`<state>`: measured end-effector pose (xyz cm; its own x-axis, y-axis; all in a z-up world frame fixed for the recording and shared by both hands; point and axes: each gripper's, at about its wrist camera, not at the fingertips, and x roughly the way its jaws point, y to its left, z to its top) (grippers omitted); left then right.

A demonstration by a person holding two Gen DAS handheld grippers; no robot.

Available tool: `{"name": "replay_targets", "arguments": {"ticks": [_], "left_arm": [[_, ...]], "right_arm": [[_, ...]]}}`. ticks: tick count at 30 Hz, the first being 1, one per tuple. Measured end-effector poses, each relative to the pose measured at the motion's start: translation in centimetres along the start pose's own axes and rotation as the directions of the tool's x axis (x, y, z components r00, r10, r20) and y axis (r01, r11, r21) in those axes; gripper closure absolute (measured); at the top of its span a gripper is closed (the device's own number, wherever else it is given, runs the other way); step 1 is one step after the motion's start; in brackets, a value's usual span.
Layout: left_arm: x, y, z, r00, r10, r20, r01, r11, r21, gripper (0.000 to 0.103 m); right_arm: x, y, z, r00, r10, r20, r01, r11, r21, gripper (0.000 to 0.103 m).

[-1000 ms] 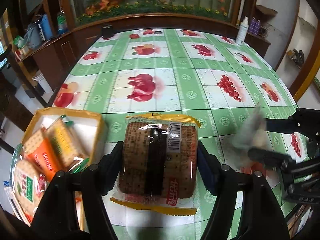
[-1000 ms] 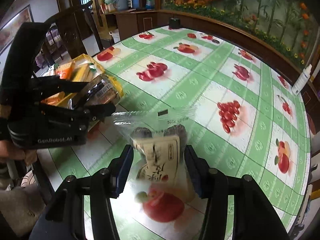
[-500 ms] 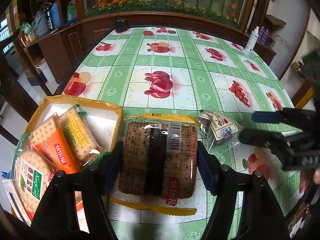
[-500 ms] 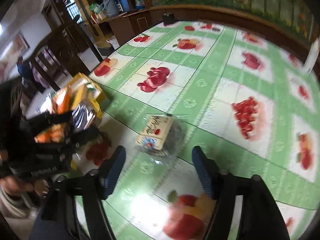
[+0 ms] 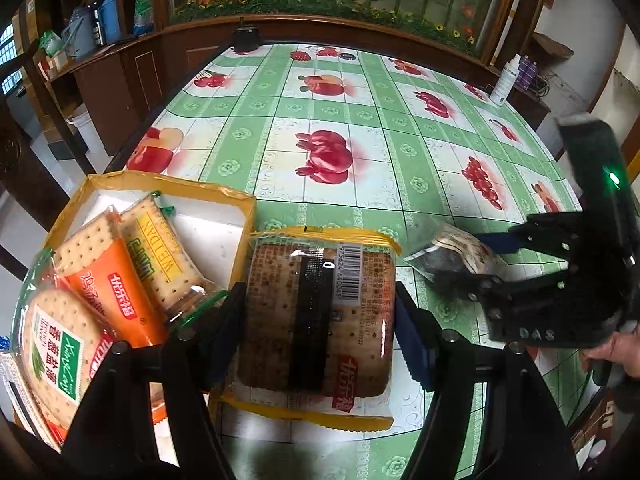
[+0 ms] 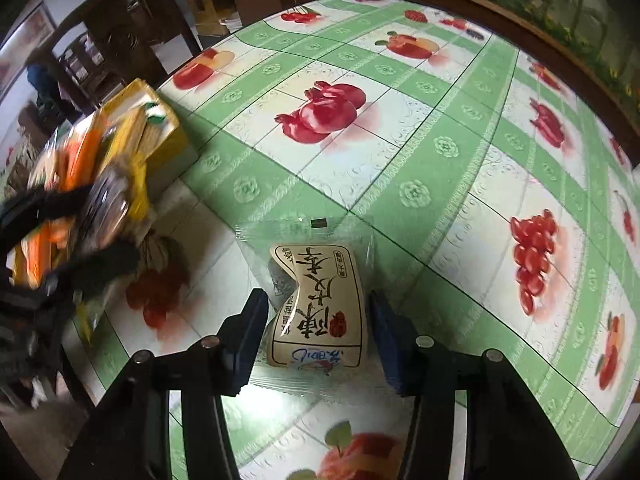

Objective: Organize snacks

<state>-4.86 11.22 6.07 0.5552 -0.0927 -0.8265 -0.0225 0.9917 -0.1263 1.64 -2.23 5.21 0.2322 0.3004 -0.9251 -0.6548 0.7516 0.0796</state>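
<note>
My left gripper (image 5: 320, 316) is shut on a brown cracker pack (image 5: 318, 316) in a yellow-edged wrapper, held just right of the yellow snack box (image 5: 168, 188). The box holds several cracker packs (image 5: 108, 280). My right gripper (image 6: 316, 332) has its jaws around a small clear packet with a cream label (image 6: 320, 304) lying on the table; the pads are beside it with small gaps. That packet (image 5: 452, 254) and the right gripper also show at the right of the left wrist view. The left gripper with its pack (image 6: 104, 208) shows blurred in the right wrist view.
The table (image 5: 360, 128) has a green and white fruit-print cloth. A white bottle (image 5: 506, 84) stands at its far right edge and a small black object (image 5: 246, 38) at the far edge. Wooden cabinets and a chair (image 6: 120, 48) surround the table.
The right gripper let the clear packet down onto the table, drew back, and has now come in around it again. The left gripper kept its cracker pack and shifted toward the box.
</note>
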Motion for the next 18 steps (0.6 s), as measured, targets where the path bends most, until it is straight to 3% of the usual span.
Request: {"name": "replay_targets", "arguments": {"ticks": [7,18], "left_arm": [[-0.9,-0.6,0.0,1.0,-0.001,0.021,0.001,1.0,0.001,0.032],[-3.8,-0.4,0.0,0.997,0.023,0.075,-0.024,1.0,0.011,0.033]], "right_arm": [[-3.7,-0.2,-2.2,0.994,-0.001,0.113,-0.002,1.0,0.023,0.053],[-6.2,1.6,-1.2,0.982,-0.001,0.191,0.002,1.0,-0.006,0.053]]}}
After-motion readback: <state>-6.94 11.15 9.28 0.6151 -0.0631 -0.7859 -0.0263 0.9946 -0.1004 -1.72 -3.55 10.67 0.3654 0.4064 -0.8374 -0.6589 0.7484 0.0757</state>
